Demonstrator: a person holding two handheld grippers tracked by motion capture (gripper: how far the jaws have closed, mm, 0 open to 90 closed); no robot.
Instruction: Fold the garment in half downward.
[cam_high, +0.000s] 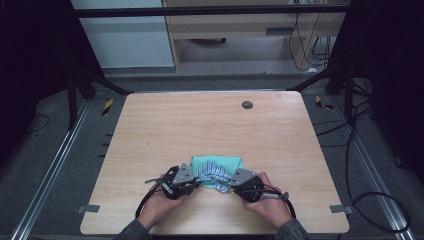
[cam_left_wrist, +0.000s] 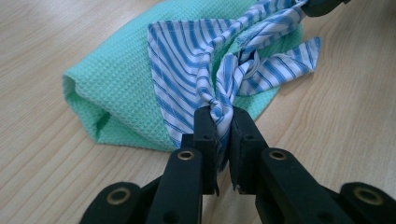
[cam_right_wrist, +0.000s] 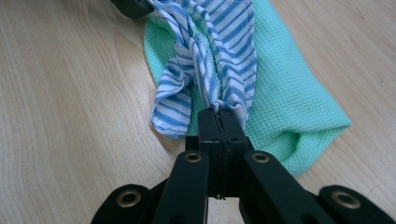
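Wooden table (cam_high: 165, 135) near edge | striped cloth (cam_high: 214, 176) is pinched at opposite ends by left gripper (cam_high: 192, 183) and right gripper (cam_high: 231, 184), over green towel (cam_high: 216, 162) | step judged: spreading | next: ends pulled apart evenly

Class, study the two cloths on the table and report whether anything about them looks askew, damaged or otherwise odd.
Nothing looks damaged or spilled. The striped cloth lies bunched and twisted on the folded green cloth, not flat, because the left gripper and right gripper each pinch one end of it. The green cloth's fold gapes at one corner.
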